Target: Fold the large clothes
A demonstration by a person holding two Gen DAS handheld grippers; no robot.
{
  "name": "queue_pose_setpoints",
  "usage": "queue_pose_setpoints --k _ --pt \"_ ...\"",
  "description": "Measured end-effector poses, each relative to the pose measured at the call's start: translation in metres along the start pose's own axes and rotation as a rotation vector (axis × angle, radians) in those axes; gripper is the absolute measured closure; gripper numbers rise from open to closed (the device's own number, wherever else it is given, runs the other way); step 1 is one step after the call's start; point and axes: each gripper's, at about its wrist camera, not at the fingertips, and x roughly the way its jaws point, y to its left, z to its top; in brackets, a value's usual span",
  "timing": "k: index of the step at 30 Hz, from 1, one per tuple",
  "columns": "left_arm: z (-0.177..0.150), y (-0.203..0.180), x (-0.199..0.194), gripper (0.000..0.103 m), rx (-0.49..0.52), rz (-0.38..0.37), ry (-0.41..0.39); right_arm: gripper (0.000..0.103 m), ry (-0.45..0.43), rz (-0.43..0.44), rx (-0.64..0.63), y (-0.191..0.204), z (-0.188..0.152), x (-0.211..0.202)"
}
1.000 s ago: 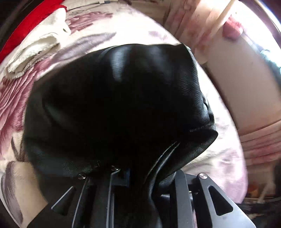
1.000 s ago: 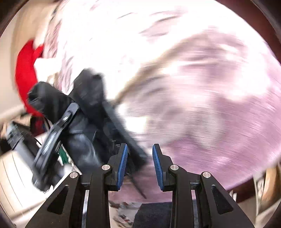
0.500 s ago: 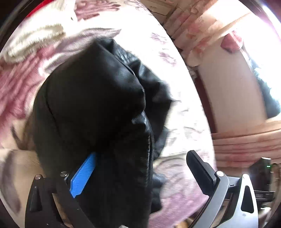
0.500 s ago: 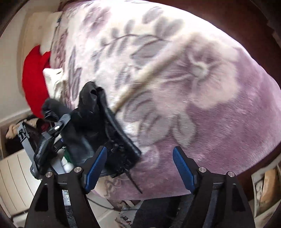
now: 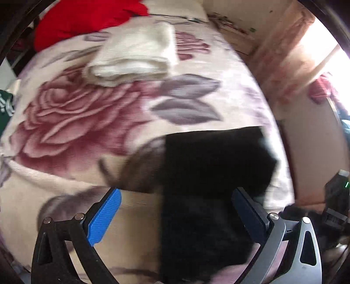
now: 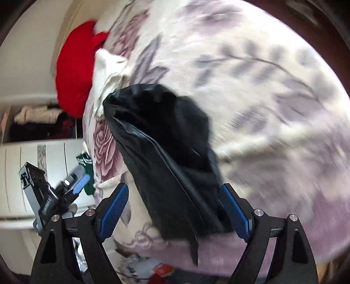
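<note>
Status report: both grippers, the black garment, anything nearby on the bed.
Left gripper open, holding nothing. Right gripper opening, off the cloth. Black garment folded on floral blanket. White folded cloth and red item beyond, apart.

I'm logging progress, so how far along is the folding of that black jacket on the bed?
Done: the black jacket lies in a compact fold on the blanket, near a folded white garment. In hand: nothing; the left gripper is open and the right gripper's jaws are opening. Left: perhaps the red garment, which looks unfolded.

Home bedroom: bed with floral blanket point(image 5: 87, 122), curtains point(image 5: 291, 54) at 2 o'clock, clothes shelf point(image 6: 39, 122) at 9.
</note>
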Motion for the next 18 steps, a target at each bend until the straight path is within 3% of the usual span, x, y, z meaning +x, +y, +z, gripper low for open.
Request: queue_pose_setpoints --k 2,3,4,5,7,11,15,16,17,18 --pt "-0.006 0.018 0.009 0.000 -0.025 0.019 0.002 0.017 0.026 -0.025 -0.058 0.014 0.017 0.036" --pt "-0.009 0.027 0.015 0.000 -0.052 0.013 0.021 0.031 0.042 -0.051 -0.069 0.016 0.022 0.050" --pt "-0.011 0.036 0.021 0.000 -0.078 0.005 0.043 0.052 0.073 -0.059 -0.072 0.017 0.025 0.066" --pt "-0.012 0.039 0.026 0.000 -0.094 -0.002 0.057 0.093 0.119 -0.040 -0.066 0.017 0.027 0.080" --pt "-0.017 0.043 0.035 0.000 -0.122 -0.028 0.082 0.098 0.102 -0.042 -0.040 0.016 0.023 0.079" --pt "-0.026 0.043 0.052 0.000 -0.157 -0.103 0.117 0.100 0.001 -0.122 0.011 -0.002 0.015 0.041" --pt "-0.036 0.040 0.086 0.000 -0.231 -0.246 0.200 0.097 0.046 -0.148 0.106 -0.052 0.020 0.055" --pt "-0.038 0.045 0.091 0.000 -0.266 -0.262 0.193 0.091 0.047 -0.144 0.108 -0.059 0.023 0.059" --pt "-0.039 0.050 0.094 0.001 -0.295 -0.284 0.190 0.074 0.063 -0.133 0.104 -0.064 0.027 0.064" --pt "-0.040 0.057 0.098 0.001 -0.326 -0.320 0.189 0.049 0.086 -0.131 0.100 -0.068 0.029 0.068"
